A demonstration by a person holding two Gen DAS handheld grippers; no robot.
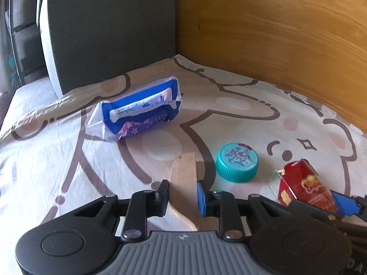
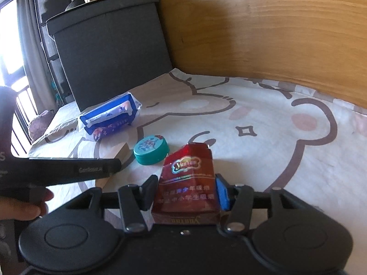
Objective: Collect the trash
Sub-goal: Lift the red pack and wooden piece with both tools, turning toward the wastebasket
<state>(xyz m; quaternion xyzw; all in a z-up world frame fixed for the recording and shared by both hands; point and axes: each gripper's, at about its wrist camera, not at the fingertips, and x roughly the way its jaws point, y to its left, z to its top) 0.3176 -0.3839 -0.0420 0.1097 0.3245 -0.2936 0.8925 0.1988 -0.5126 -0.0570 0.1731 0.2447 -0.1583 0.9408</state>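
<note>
The trash lies on a bed sheet (image 1: 229, 119) with brown cartoon bears drawn on it. A flat wooden stick (image 1: 183, 183) sits between the fingers of the left gripper (image 1: 182, 197). The fingers are close on both sides of the stick, but it is hard to tell if they squeeze it. Just to the right of the stick is a teal bottle cap (image 1: 237, 161). Farther back lies a blue and white tissue pack (image 1: 140, 110), crumpled and open.

The right gripper (image 2: 185, 192) pinches a red cigarette box (image 2: 187, 183) from both sides. The box stands up between the fingers, with its torn top pointing away. In the right wrist view, the cap (image 2: 151, 149) is just behind the box on the left. A person's hand (image 2: 25, 206) shows at the left edge.

A wooden headboard (image 1: 275, 34) stands behind the bed, next to a dark box (image 1: 110, 27).
</note>
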